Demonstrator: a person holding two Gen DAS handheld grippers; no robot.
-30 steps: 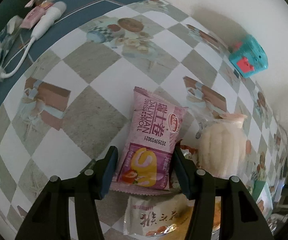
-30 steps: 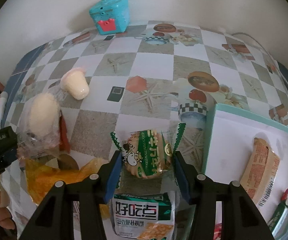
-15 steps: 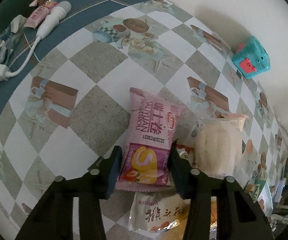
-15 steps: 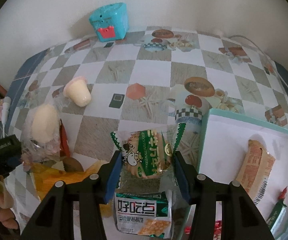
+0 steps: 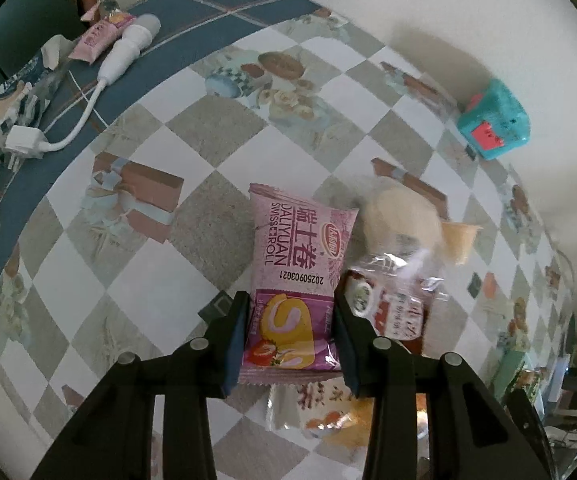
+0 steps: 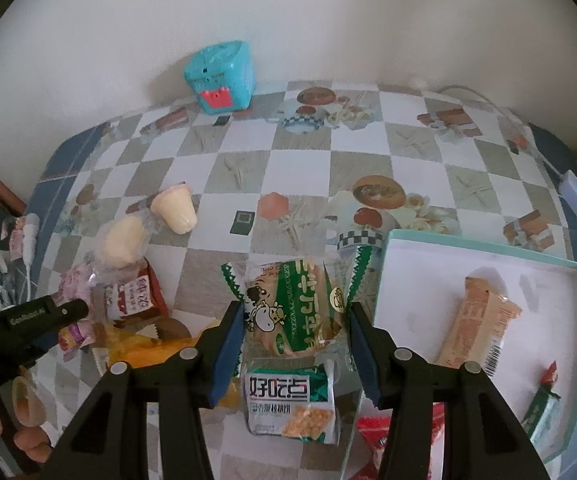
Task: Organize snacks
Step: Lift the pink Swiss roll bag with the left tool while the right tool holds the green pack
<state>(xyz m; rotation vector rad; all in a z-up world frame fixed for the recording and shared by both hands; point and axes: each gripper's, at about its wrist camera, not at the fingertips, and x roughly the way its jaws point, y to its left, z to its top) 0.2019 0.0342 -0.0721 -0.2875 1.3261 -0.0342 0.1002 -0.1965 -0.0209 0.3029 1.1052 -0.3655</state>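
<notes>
My left gripper is shut on the lower end of a pink Swiss roll packet and holds it above the checked tablecloth. My right gripper is shut on a green and white biscuit packet, held just left of the white tray. The tray has a teal rim and holds an orange-brown bar and a small green packet. The left gripper also shows at the left of the right wrist view.
Loose snacks lie in a pile: a cream bun in clear wrap, a jelly cup, a red-labelled packet, a green cracker packet. A teal toy box stands by the wall. A white charger and cable lie at the table's left edge.
My left gripper has closed on the pink packet and lifted it a little. My right gripper has lifted and drawn back slightly with the green packet.
</notes>
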